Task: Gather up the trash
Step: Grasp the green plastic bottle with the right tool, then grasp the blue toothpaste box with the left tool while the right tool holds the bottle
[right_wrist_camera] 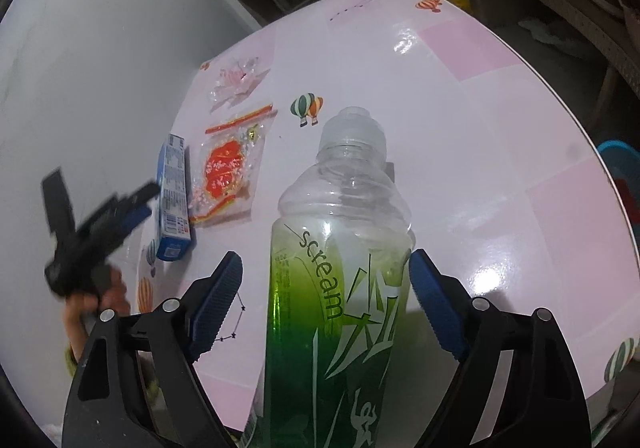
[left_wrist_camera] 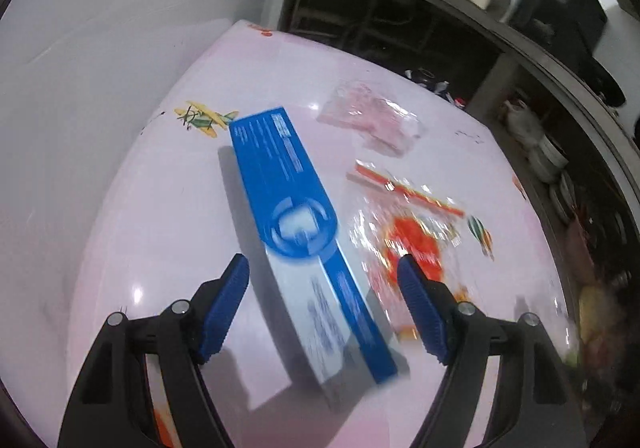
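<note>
the left gripper (left_wrist_camera: 322,276) hangs over the table (left_wrist_camera: 168,208) with its fingers (left_wrist_camera: 224,308) spread wide and nothing between the pads; the blue box (left_wrist_camera: 304,232) lies flat under and between them, running away from the camera, not yet touched as far as the blurred view shows. the right gripper (right_wrist_camera: 326,280) is also spread, with the bottle (right_wrist_camera: 340,268) standing between its fingers (right_wrist_camera: 436,308); the right pad sits at or against the label, the left pad clearly apart from it, so it is not clamped. the bottle looks empty, so likely light, smooth and a bit slippery, and its thin wall would dent under a hard squeeze; the labelled middle, below the shoulder, seems the best place to close on. the box is probably light card, stiff along its length but crushable across; taking it across the narrow width near the middle should keep it from tipping. beside the box lie a red wrapper (left_wrist_camera: 404,232) and, farther off, a pink wrapper (left_wrist_camera: 372,116), both thin, crinkly film that will slide on the glossy top and need a pinch at an edge.
</note>
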Demonstrator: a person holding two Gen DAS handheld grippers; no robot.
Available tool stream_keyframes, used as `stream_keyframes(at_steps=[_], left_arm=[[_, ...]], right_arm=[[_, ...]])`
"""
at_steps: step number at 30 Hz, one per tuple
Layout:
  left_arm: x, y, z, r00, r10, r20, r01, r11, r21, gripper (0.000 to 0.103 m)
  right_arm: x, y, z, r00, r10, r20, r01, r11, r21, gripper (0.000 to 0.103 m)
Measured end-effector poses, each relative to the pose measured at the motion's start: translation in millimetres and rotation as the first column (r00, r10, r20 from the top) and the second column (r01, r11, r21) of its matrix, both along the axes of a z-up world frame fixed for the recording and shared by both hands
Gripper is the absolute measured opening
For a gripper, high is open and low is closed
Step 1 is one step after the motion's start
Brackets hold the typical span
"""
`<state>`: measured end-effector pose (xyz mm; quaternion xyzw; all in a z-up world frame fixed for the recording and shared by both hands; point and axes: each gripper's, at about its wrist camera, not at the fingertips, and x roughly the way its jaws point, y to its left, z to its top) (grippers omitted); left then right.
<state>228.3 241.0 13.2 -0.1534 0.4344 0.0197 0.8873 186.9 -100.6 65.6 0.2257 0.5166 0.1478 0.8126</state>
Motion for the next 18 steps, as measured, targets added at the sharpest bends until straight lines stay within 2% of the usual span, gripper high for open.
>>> stream_keyframes(at_steps=[3, 9, 11, 14, 18], left_arm=[[16.8, 7.2, -8.0, 0.998, 0.033, -0.046, -0.034, 0.999, -0.002, 0.063], [28.4, 19.7, -16.4, 0.997, 0.034, -0.07, -0.036, 0.999, -0.025, 0.056], [24.3, 22.2, -15.6, 0.997, 0.033, -0.069, -0.035, 0.999, -0.018, 0.054], [18.9, 24.4, -15.8, 0.997, 0.032, -0.069, -0.033, 0.999, -0.008, 0.052], [-8.8, 30.9, -14.8, 0.997, 0.03, -0.076, -0.03, 1.0, -0.004, 0.052]], right_arm=[[0.4, 1.0, -1.7, 1.0, 0.008, -0.002, -0.008, 1.0, -0.01, 0.078], [0.0, 1.0, -6.3, 0.999, 0.032, -0.018, -0.033, 0.999, -0.028, 0.07], [1.3, -0.3, -8.3, 0.999, 0.034, -0.027, -0.034, 0.999, -0.02, 0.066], [1.8, -0.8, -8.1, 0.999, 0.038, -0.024, -0.038, 0.999, -0.021, 0.065], [0.6, -2.5, -6.6, 0.999, 0.046, -0.02, -0.047, 0.998, -0.03, 0.064]])
